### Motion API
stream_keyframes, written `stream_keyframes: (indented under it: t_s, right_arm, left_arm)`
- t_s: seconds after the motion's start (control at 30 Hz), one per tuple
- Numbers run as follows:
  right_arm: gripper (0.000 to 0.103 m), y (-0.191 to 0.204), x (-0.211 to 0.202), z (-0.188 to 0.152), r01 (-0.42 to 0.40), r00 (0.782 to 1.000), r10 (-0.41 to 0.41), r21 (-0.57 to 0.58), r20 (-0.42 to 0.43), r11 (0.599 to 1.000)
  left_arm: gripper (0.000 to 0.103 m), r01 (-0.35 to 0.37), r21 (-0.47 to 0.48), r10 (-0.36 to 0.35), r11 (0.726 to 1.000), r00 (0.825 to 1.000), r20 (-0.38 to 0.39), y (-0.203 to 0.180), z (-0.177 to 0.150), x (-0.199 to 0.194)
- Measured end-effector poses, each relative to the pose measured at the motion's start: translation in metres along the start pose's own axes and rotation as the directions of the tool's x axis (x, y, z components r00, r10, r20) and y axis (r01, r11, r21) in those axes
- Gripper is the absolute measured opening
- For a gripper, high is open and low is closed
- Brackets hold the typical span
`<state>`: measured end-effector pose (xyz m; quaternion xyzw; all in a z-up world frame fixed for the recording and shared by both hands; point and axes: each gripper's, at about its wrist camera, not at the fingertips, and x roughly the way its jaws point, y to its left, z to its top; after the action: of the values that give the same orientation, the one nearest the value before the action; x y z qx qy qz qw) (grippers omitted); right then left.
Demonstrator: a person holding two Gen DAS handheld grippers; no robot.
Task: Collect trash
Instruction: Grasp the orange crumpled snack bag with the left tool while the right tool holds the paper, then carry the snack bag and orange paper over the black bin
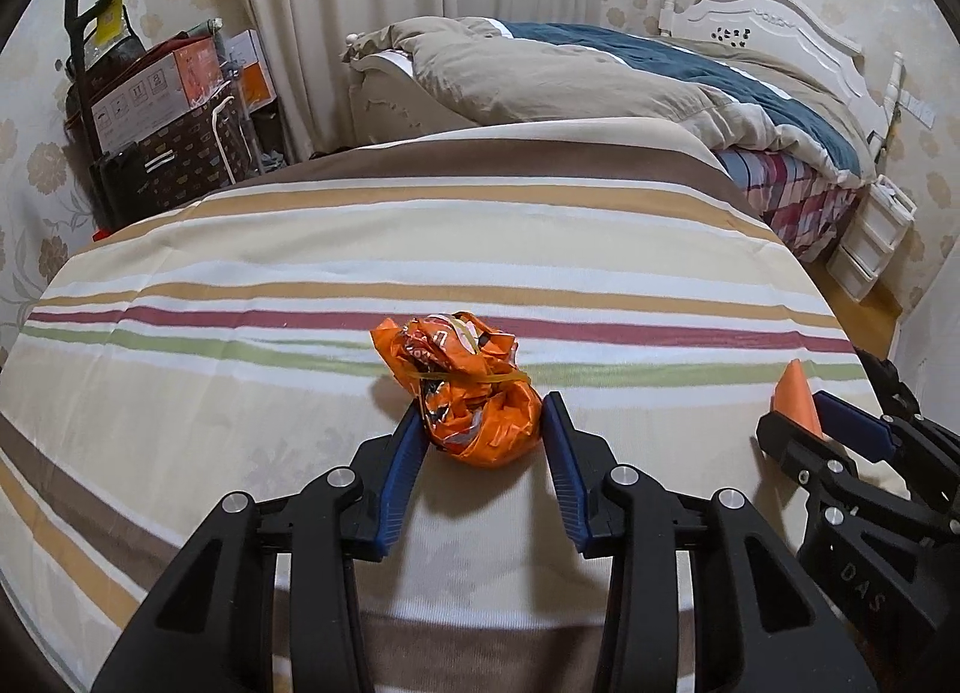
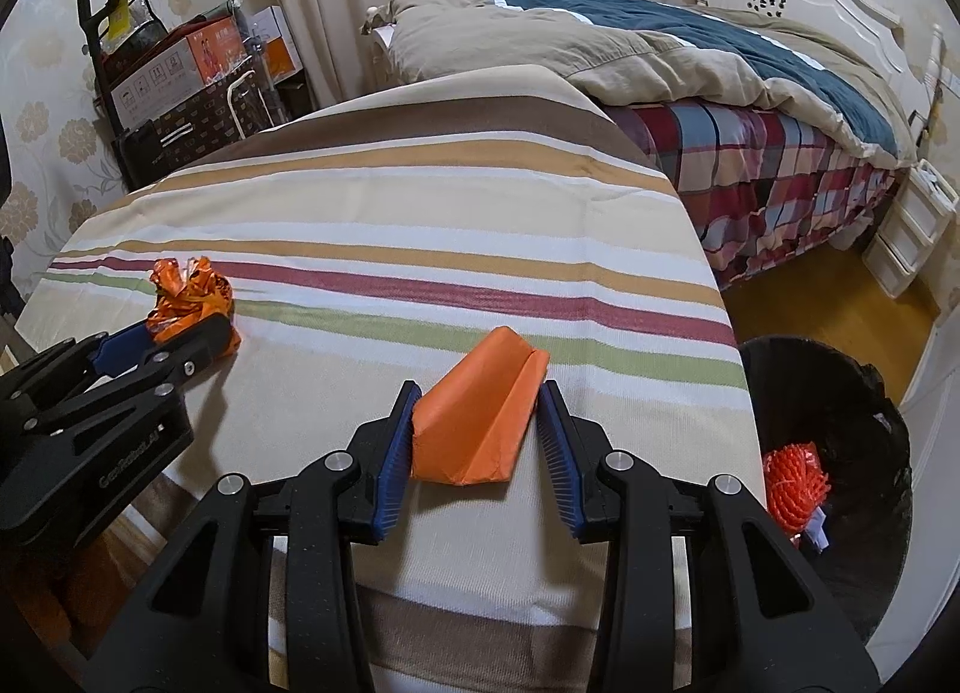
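The left gripper (image 1: 483, 414) is bracketing a crumpled orange wrapper (image 1: 465, 387) with wide fingers, while the right gripper (image 2: 478, 408), equally wide, is straddling an orange folded paper (image 2: 480, 414) pointing away across the striped table (image 2: 390, 213).

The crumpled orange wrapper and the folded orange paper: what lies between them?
Only bare striped cloth between wrapper and paper, seen in the right wrist view.

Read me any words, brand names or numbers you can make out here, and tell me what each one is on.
"DAS": raised letters on the black body of the right gripper, seen from the left wrist view; any further letters are out of sight.
Embossed wording on the left gripper body: too blurred to read surely.
Print on the crumpled orange wrapper: creased, unreadable.
Printing and icons on the cardboard boxes in the corner: too small.
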<state>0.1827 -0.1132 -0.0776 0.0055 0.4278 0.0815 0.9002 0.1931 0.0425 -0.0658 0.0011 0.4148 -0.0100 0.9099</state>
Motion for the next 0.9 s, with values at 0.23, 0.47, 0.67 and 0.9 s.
stream_keyframes:
  t_s: [0.23,0.47,0.67,0.9]
  right_arm:
    - [0.039,0.000,-0.007,-0.008,0.003,1.000,-0.003,0.001,0.002,1.000]
    - [0.039,0.005,-0.022,-0.023,0.006,1.000,-0.006,0.000,0.010,1.000]
    - [0.039,0.010,-0.036,-0.037,0.007,1.000,-0.007,-0.008,0.015,1.000]
    - [0.039,0.013,-0.057,-0.054,0.011,0.999,-0.011,-0.011,0.032,1.000]
  left_arm:
    - [0.041,0.009,-0.005,-0.009,1.000,1.000,0.002,0.002,-0.013,-0.013]
    - [0.041,0.015,-0.005,-0.015,1.000,1.000,0.009,0.005,-0.026,-0.027]
    - [0.041,0.021,-0.008,-0.021,1.000,1.000,0.018,0.006,-0.036,-0.040]
    - [0.041,0.033,-0.004,-0.032,0.999,0.999,0.038,0.003,-0.047,-0.058]
